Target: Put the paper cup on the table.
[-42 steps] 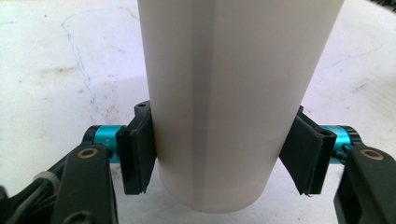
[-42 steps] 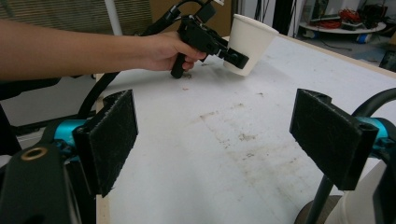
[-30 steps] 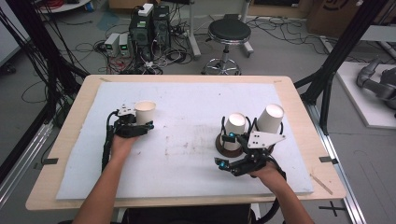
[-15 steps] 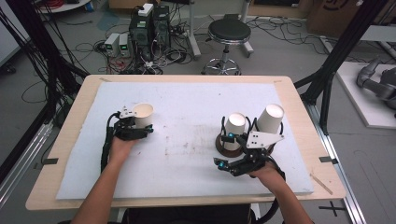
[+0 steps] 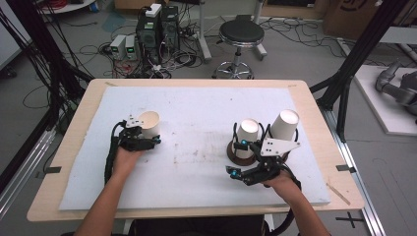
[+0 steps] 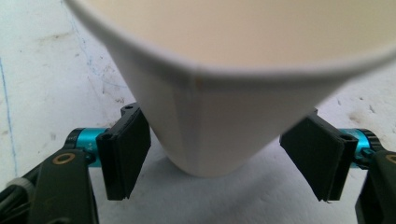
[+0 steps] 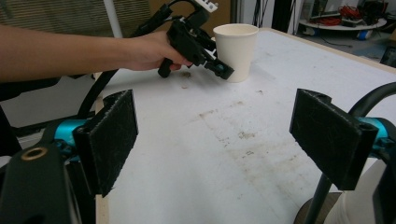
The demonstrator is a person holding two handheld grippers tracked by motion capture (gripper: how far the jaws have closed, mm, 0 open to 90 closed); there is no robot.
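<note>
Left to right. The paper cup stands upright on the white mat, well left of the brown coaster. The left gripper has just been opening; its pads now flank the cup's base, clear of the wall. Good practice is probably to draw straight back, low and level, so neither pad clips the cup. Nearer than the coaster, the right gripper rests with jaws apart, empty.
</note>
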